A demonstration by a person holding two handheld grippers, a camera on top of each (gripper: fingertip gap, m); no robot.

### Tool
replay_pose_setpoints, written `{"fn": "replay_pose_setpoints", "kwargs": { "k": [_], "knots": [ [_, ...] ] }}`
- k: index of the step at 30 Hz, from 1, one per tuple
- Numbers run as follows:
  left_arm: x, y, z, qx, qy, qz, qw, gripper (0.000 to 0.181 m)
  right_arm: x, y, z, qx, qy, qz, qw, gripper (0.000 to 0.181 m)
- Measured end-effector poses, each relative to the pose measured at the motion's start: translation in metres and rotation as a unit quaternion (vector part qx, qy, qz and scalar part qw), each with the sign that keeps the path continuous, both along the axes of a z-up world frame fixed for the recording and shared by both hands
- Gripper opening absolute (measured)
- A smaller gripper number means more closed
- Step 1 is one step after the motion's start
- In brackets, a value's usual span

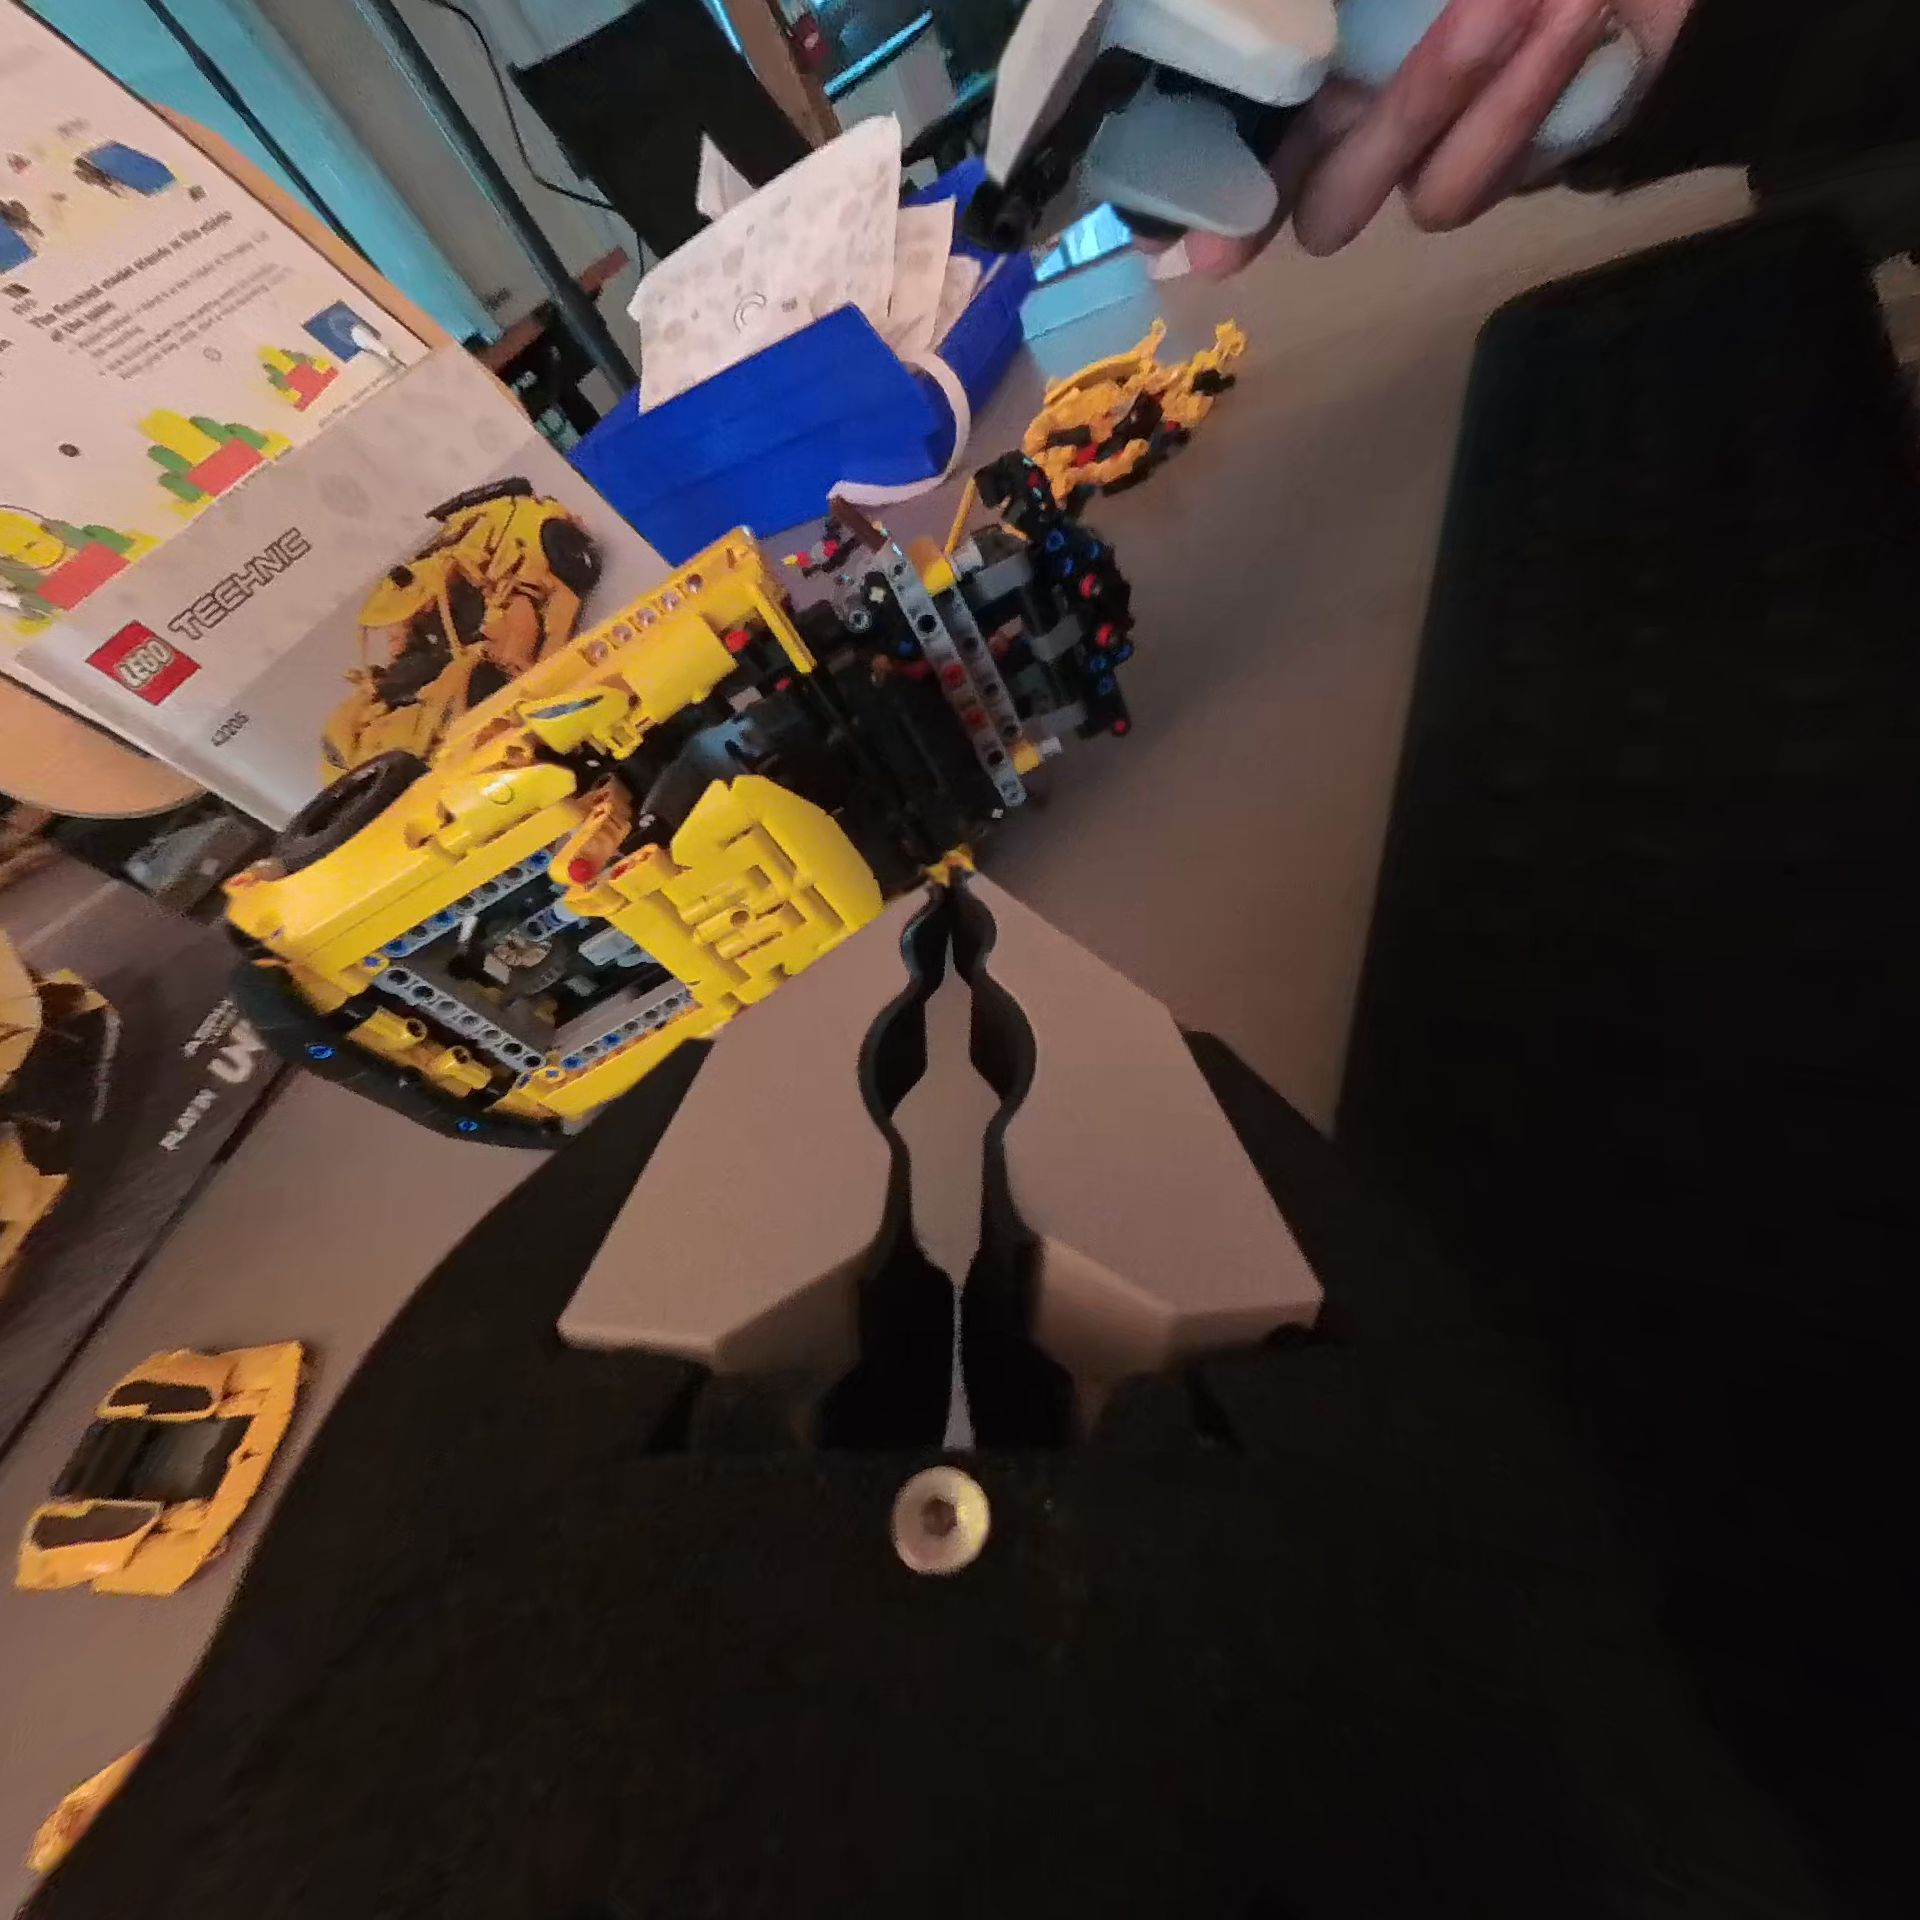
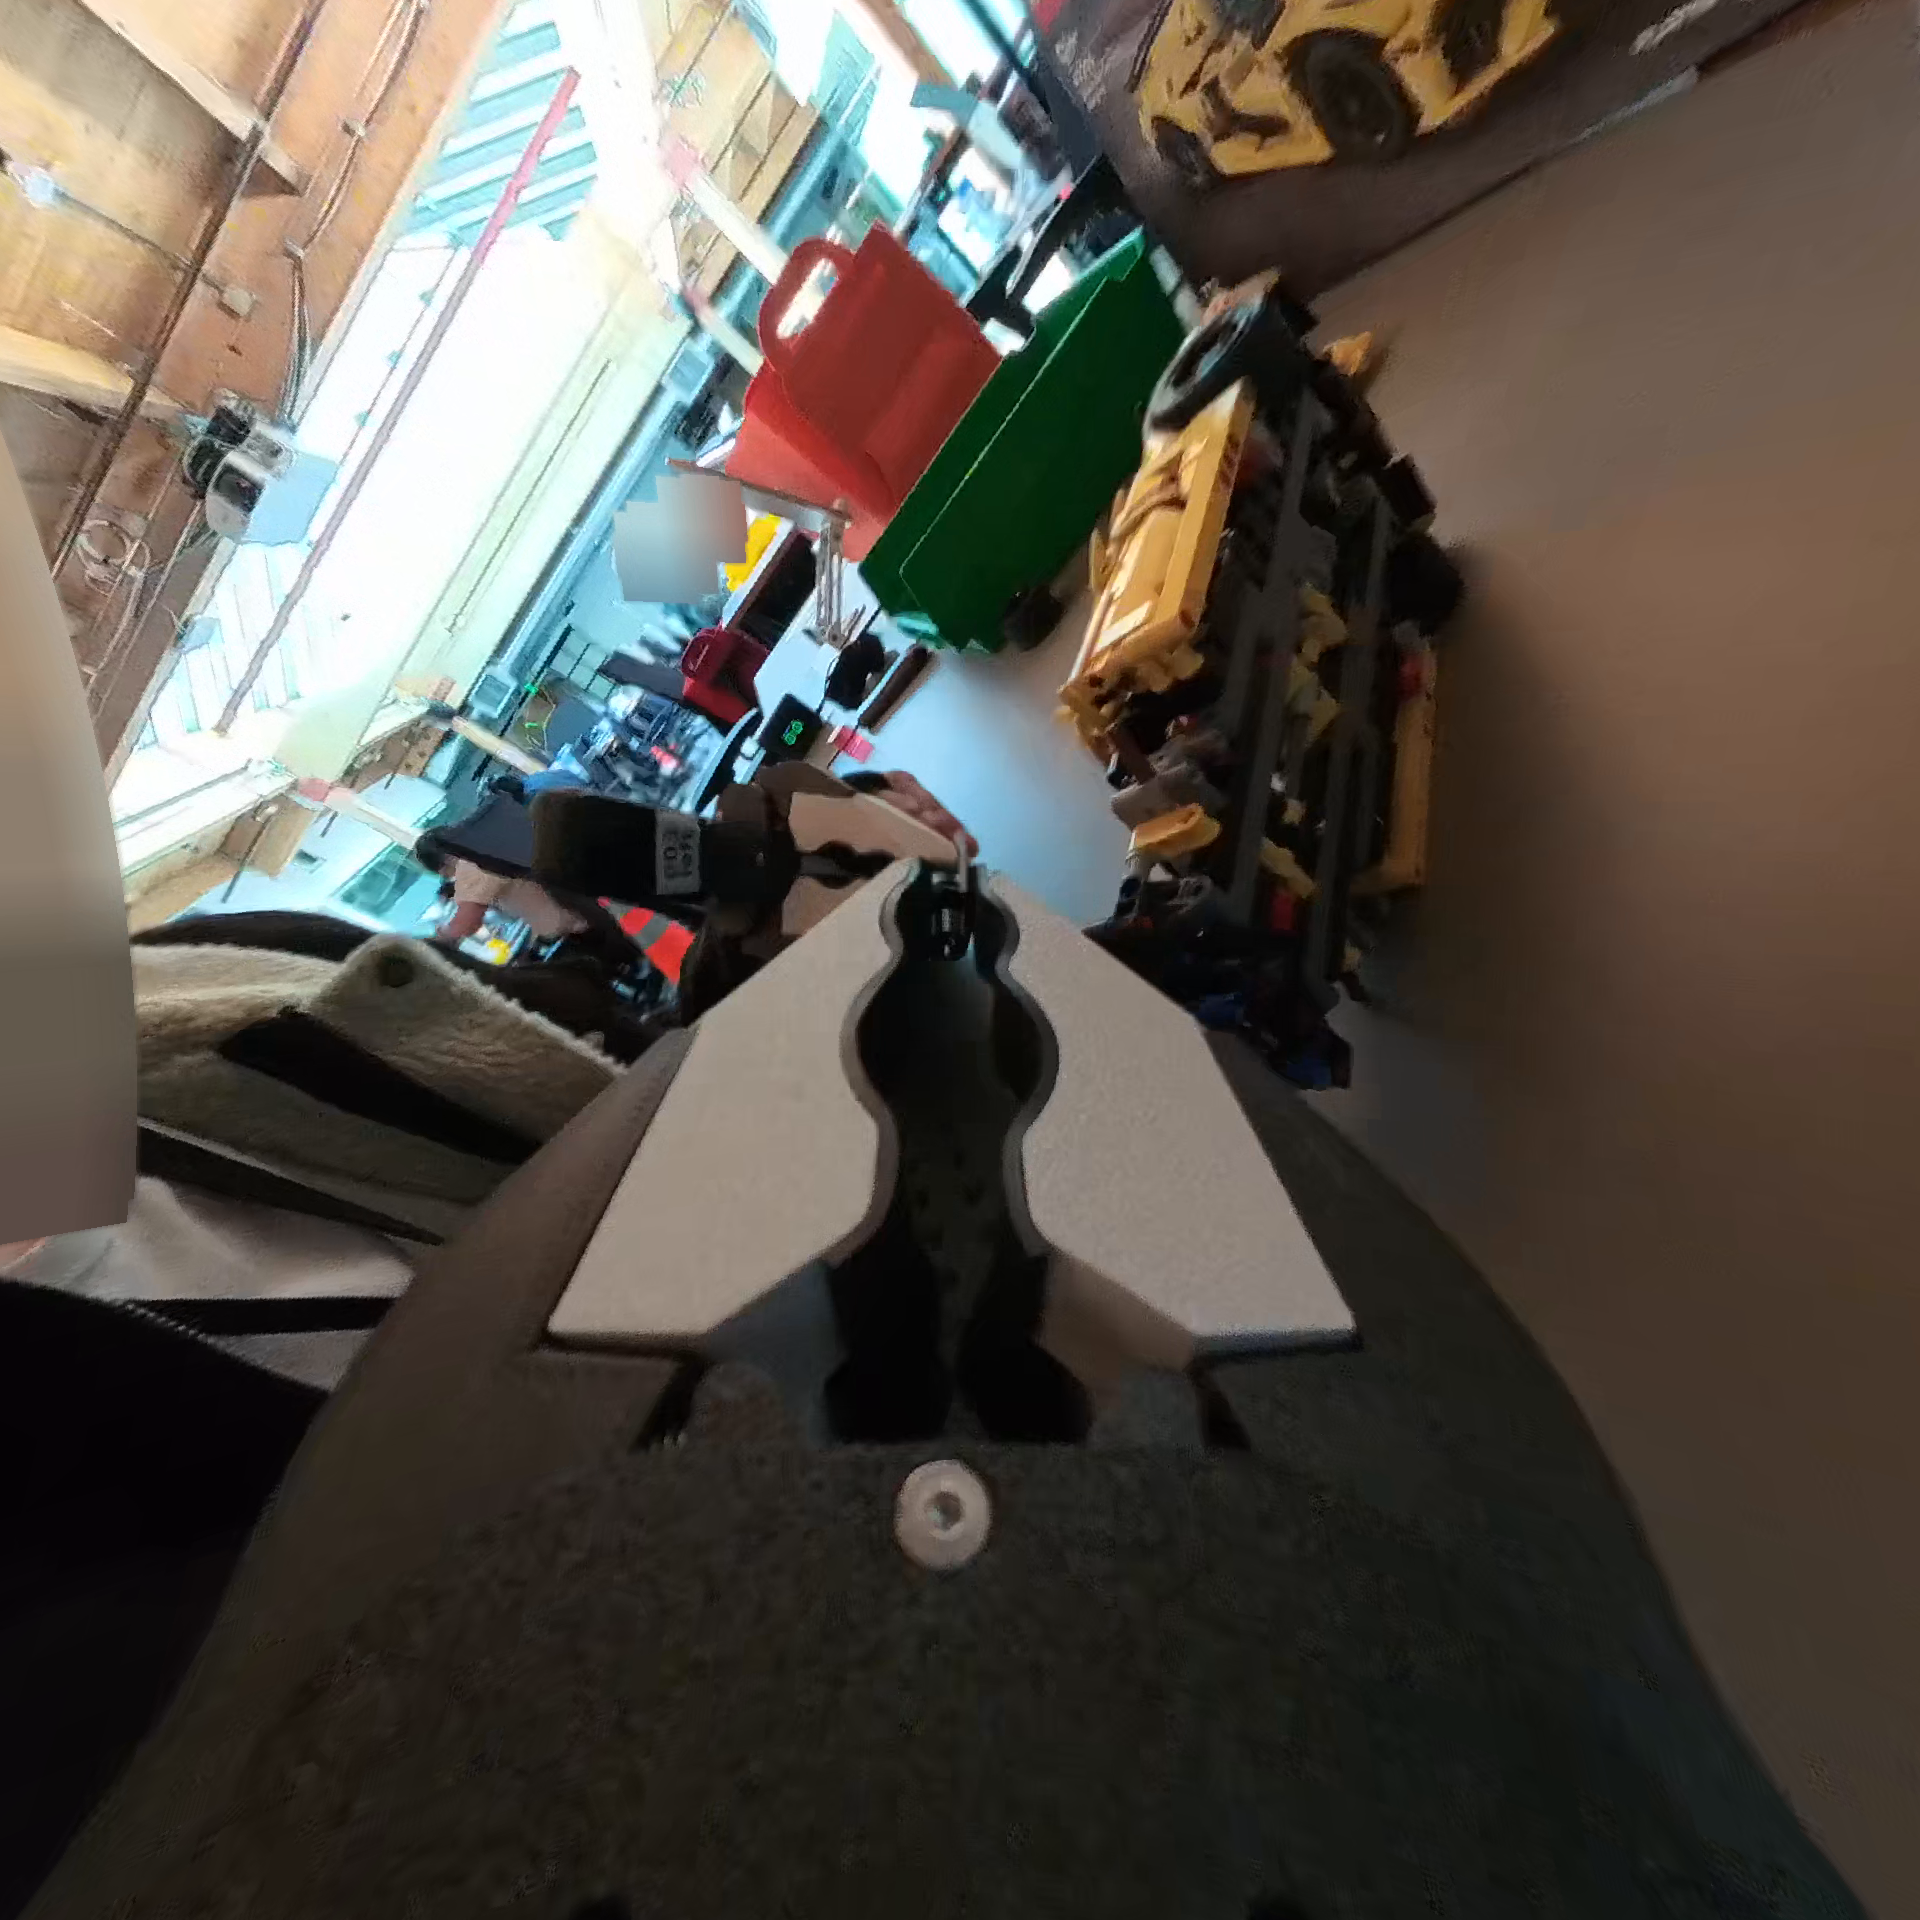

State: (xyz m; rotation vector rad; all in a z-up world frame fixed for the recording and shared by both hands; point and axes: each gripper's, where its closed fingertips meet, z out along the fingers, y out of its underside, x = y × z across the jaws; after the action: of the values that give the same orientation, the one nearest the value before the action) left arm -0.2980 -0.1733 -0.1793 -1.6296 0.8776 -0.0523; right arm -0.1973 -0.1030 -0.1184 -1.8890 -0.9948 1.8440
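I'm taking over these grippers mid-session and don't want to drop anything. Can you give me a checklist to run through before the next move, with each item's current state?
1. Left gripper has a grip: ok, shut on a small yellow piece at its tips.
2. Right gripper has a grip: ok, shut on a small black piece.
3. Yellow piece free of the yellow car model: cannot tell, it sits right at the model's edge.
4. Model supported: ok, it lies on the grey table.
5. Right gripper apart from the model: ok, raised beside it.
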Motion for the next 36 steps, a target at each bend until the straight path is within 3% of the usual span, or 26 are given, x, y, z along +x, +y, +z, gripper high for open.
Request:
{"fn": "replay_pose_setpoints", "kwargs": {
  "k": [5, 9, 13, 16, 21, 27, 33, 36],
  "knots": [
    [0.0, -0.001, -0.008, -0.068, -0.067, -0.01, 0.995, 0.0, -0.028, -0.026, 0.0, -0.04, 0.054, 0.035, 0.997, 0.006],
    [0.013, -0.004, 0.016, -0.095, -0.192, -0.052, 0.975, 0.009, -0.049, -0.048, -0.009, -0.076, 0.059, 0.056, 0.994, 0.006],
    [0.029, -0.009, 0.04, -0.104, -0.293, -0.102, 0.945, 0.013, -0.062, -0.061, -0.019, -0.046, 0.041, 0.057, 0.996, 0.006],
    [0.031, -0.008, 0.038, -0.102, -0.279, -0.096, 0.95, 0.021, -0.07, -0.07, -0.018, -0.041, 0.048, 0.059, 0.996, 0.006],
    [0.029, -0.01, 0.042, -0.085, -0.284, -0.096, 0.95, 0.02, -0.074, -0.078, -0.014, -0.049, 0.063, 0.075, 0.994, 0.006],
    [0.029, -0.011, 0.044, -0.086, -0.292, -0.1, 0.947, 0.017, -0.074, -0.076, -0.015, -0.164, 0.071, 0.089, 0.98, 0.006],
    [-0.004, 0.003, 0.04, -0.085, -0.316, -0.03, 0.944, 0.014, -0.038, -0.028, 0.019, -0.246, 0.137, 0.062, 0.958, 0.006],
    [-0.01, 0.006, 0.041, -0.085, -0.327, -0.019, 0.941, 0.013, 0.011, 0.051, 0.012, -0.13, 0.092, -0.077, 0.984, 0.006]
  ]
}}
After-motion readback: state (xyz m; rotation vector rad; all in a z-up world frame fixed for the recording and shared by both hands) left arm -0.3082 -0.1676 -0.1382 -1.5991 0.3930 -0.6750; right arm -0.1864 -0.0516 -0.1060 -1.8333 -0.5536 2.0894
